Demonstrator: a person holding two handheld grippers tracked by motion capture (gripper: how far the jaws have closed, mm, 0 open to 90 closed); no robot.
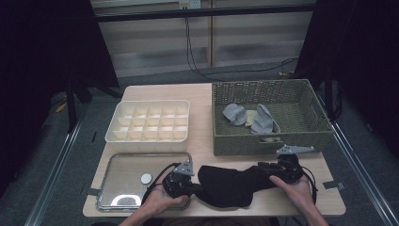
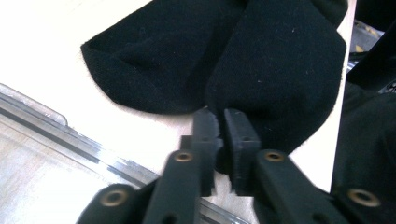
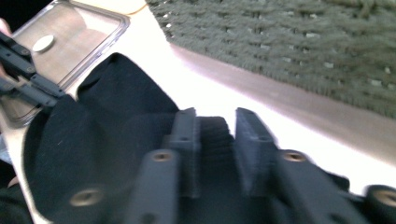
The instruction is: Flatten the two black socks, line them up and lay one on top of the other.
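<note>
We see the black sock point(image 1: 231, 185) lying flat on the worktop point(image 1: 207, 146), its long axis running from the left gripper point(image 1: 194, 188) to the right gripper point(image 1: 263, 173); each gripper is clenched on one end.

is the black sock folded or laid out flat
Folded, at least in part. The sock lies bunched on the table, and in the left gripper view one end is doubled over the rest. Each gripper's fingers pinch an end.

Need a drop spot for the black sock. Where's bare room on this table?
Free: the clear tray apart from one white disc; the tabletop strip between divided box and wicker basket. Crowded: the front edge, under the black sock and both grippers.
</note>
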